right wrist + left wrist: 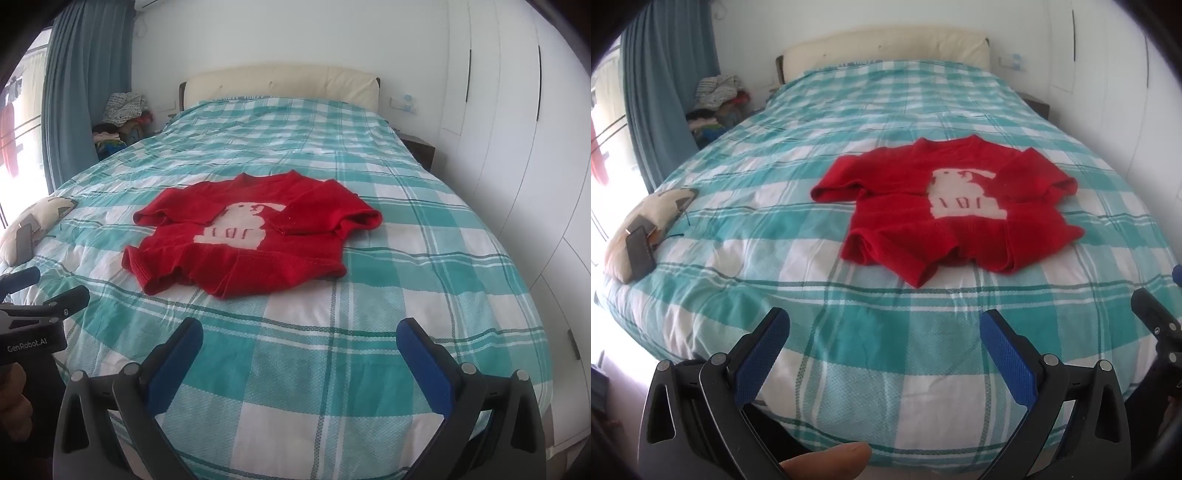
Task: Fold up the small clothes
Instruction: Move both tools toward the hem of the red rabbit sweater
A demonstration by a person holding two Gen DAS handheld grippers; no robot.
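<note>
A small red knit sweater with a white dog picture lies front up on the checked bed, its sleeves folded in over the body. It also shows in the right wrist view. My left gripper is open and empty, hovering over the bed's near part, short of the sweater's hem. My right gripper is open and empty too, also short of the hem. The left gripper's body shows at the left edge of the right wrist view; part of the right gripper shows at the right edge of the left wrist view.
The bed has a teal and white checked cover and a cream headboard. A cushion with a dark object on it lies at the bed's left edge. A clothes pile and blue curtain stand far left; white wardrobes right.
</note>
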